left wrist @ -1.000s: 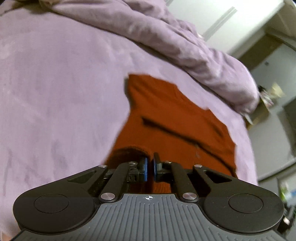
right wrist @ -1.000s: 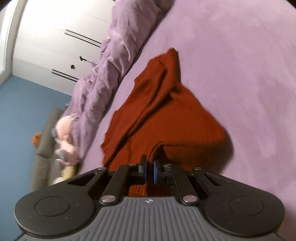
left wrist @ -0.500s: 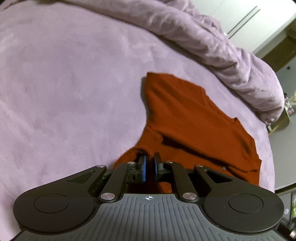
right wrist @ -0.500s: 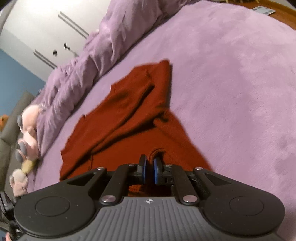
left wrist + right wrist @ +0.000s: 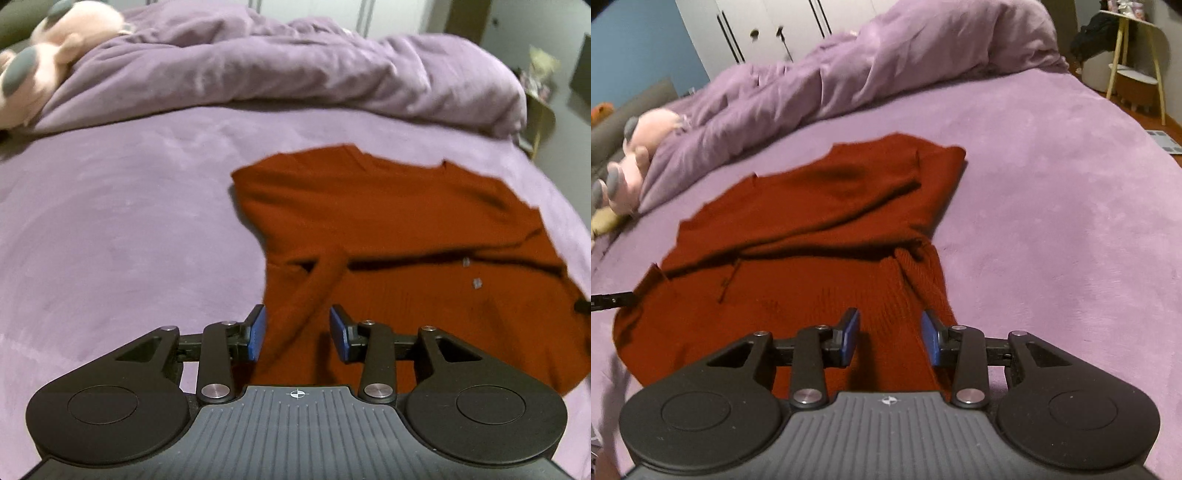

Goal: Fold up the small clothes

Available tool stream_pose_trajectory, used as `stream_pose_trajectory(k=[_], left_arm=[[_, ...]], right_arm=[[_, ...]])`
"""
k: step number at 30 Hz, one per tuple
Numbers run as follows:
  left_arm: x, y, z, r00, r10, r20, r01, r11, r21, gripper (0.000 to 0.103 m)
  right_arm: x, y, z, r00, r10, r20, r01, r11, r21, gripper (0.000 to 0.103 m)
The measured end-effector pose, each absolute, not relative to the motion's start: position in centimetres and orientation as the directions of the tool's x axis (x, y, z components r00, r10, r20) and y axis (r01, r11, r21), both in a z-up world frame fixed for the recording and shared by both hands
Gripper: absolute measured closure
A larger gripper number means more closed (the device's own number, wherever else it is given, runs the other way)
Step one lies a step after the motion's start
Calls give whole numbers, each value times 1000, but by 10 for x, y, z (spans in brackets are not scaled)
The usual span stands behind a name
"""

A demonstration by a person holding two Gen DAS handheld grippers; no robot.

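Left wrist view: left gripper [image 5: 297,334] spread wide over the red sweater [image 5: 406,229], which lies on the purple bed [image 5: 110,221].

Right wrist view: right gripper [image 5: 889,334] spread wide over the sweater's near edge.

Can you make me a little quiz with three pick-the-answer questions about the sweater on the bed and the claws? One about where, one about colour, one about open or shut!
1. Where is the pink plush toy?
A. on top of the sweater
B. at the far side of the bed, by the rumpled blanket
C. between the claws

2. What colour is the sweater?
A. rust red
B. green
C. white

3. How are the left claw and right claw?
A. both shut
B. both open
C. one open, one shut

Answers:
1. B, it lies beside the rumpled blanket, away from the sweater.
2. A, it is rust red against the purple bed.
3. B, each view shows its blue pads apart with knit fabric lying between them.
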State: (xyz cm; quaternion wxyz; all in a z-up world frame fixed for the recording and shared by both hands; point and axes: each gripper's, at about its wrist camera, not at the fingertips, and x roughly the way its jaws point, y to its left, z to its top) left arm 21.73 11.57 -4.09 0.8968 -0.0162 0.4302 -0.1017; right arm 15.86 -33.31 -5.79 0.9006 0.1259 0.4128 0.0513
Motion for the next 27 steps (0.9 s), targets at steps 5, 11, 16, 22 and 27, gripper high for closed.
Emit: stream_pose_trajectory(k=[5, 11, 16, 22, 27], left_arm=[[225, 110, -56, 589, -195, -785, 206, 975, -87, 58], [233, 106, -62, 586, -222, -779, 223, 969, -108, 68], [231, 99, -61, 591, -213, -778, 220, 970, -98, 96], [221, 112, -7, 689, -262, -676, 189, 965, -181, 97], [250, 122, 16, 780, -201, -593, 116, 977, -179, 96]], right_arm=[[158, -322, -63, 639, 196, -743, -38, 974, 224, 80], [162, -323, -66, 633, 197, -748, -45, 975, 219, 81], [165, -323, -68, 635, 221, -740, -25, 963, 267, 95], [157, -324, -29, 715, 285, -639, -81, 941, 328, 96], [185, -334, -2, 806, 271, -526, -73, 928, 366, 96]])
